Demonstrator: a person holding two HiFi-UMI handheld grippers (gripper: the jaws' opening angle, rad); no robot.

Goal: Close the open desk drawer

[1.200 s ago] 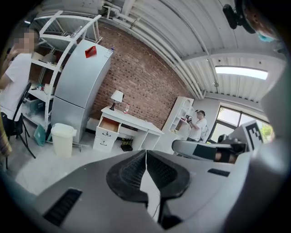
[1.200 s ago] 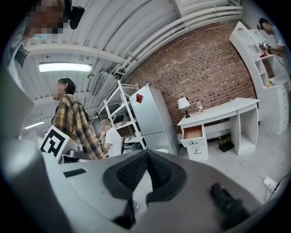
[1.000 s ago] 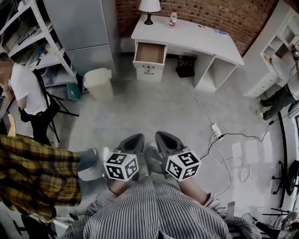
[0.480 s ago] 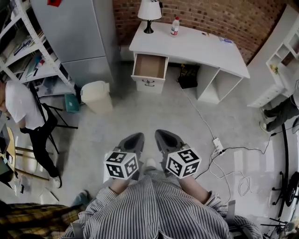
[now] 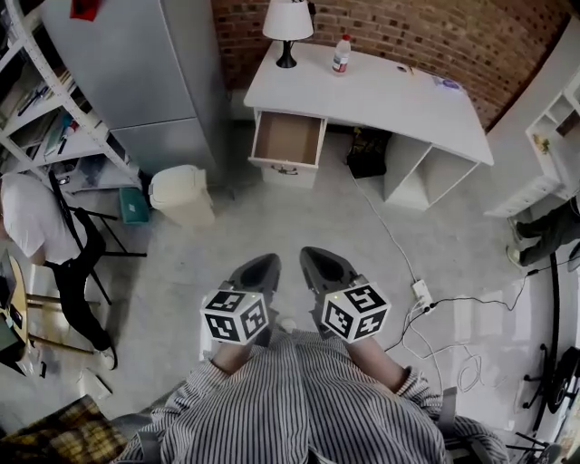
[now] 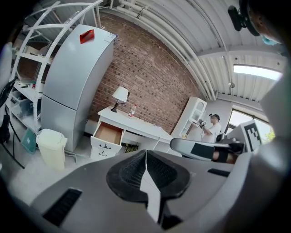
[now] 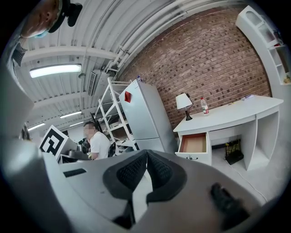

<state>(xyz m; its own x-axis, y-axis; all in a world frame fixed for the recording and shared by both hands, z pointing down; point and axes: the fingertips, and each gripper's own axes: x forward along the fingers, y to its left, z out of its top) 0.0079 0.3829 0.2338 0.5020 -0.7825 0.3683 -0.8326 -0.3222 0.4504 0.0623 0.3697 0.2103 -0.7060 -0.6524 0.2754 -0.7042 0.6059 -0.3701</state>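
While standing well back from white desk (image 5: 381,91): approach step, judged; no contact with anything yet.
Drawer: open white desk drawer with brown wooden inside (image 5: 288,138), pulled out at desk's left end, just below black-stemmed table lamp (image 5: 288,23); looks empty.
Direction from jaws: straight ahead across grey floor (image 5: 272,227), well apart from both grippers.
Cross-check: drawer (image 6: 108,133) left of jaws in left gripper view, drawer (image 7: 193,143) right of jaws in right gripper view, so lying between the two lines of aim.
Long axis: slide direction running away from person toward red brick wall (image 5: 453,32); front panel facing back at grippers; push probably wanted along that line, square on panel.
Nearer hand: no clear winner; drawer roughly midway between the two in head view.
Left gripper (image 5: 257,275): jaws pressed together, nothing between them, confirmed in own view (image 6: 145,154); held low by person's waist.
Right gripper (image 5: 324,269): jaws likewise clenched on nothing (image 7: 146,157); beside left gripper, not touching it.
Nearby: tall grey refrigerator (image 5: 136,63) left of desk; white plastic bin (image 5: 181,190) on floor left of drawer; black bag (image 5: 364,149) under desk right of drawer.
Risk: white power strip with cables (image 5: 421,292) on floor right of path, possible snag; off-centre push likely to skew drawer.
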